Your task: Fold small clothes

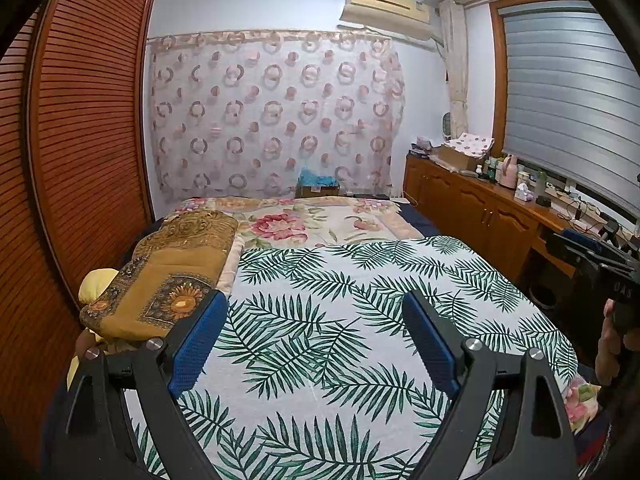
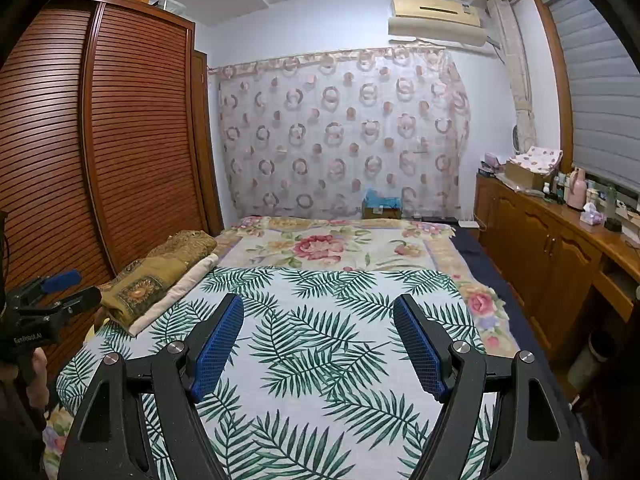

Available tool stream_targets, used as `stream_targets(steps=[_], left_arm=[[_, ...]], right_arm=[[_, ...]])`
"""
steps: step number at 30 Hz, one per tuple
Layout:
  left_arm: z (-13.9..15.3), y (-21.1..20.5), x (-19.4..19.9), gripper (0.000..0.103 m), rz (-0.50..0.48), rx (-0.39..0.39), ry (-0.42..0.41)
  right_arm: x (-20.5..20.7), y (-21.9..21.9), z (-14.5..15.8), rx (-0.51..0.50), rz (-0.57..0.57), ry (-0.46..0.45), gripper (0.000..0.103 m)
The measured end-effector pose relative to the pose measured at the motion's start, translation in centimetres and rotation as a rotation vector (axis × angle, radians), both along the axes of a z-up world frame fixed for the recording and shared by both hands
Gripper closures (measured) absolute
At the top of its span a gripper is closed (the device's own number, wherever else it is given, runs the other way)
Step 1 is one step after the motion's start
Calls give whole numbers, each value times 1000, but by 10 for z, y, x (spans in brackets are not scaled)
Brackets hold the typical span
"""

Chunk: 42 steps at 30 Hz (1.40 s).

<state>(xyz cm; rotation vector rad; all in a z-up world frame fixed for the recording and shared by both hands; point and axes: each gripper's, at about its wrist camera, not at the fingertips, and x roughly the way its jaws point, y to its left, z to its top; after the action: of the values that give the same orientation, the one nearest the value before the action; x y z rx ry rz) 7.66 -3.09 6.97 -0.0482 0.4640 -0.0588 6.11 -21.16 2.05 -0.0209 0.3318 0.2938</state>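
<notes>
Faintly, "GenRobot.AI" on left tongs

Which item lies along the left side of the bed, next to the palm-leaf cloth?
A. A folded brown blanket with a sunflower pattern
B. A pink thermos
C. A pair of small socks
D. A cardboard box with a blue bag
A: the folded brown blanket, printed with sunflowers, rests along the left edge of the bed beside the palm-leaf cloth; the left wrist view shows it there too.
</notes>
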Motion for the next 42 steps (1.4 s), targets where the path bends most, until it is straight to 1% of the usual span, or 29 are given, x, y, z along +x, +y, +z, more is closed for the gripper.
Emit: stream_targets(steps=[13,42], left_arm=[[1,2,-1,13,17,-4,-10],[4,-2,-4,13,16,-1,-17]], right_arm=[[-1,-14,-3,3,2,-2,24],[0,-17,-4,3,4,-4,24]])
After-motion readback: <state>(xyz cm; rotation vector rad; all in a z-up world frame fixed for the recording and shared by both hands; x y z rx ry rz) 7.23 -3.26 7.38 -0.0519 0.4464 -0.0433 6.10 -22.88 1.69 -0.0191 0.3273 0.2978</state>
